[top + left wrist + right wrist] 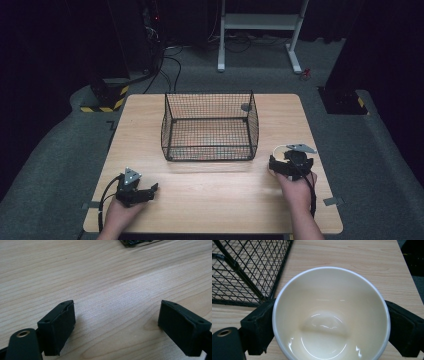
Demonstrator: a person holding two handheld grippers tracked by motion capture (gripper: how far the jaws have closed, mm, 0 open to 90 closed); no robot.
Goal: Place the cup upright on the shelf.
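Observation:
A cream cup [332, 322] stands upright and empty on the wooden table [210, 200], just right of the wire basket's near corner. My right gripper [330, 315] hangs over it, pointing down, with one jaw on each side of the cup; the rim hides the pad faces and the jaws stand wide. In the high view this right gripper [281, 163] is at the table's right side, covering most of the cup. My left gripper [147, 192] rests low over the near left of the table. It is open, with bare wood between the jaws of the left gripper [116, 322].
A black wire basket [210, 127] stands at the middle back of the table, its mesh wall [242, 270] close to the cup's left. A white desk frame [260, 30] and cables lie on the floor beyond. The table's right edge is near the cup.

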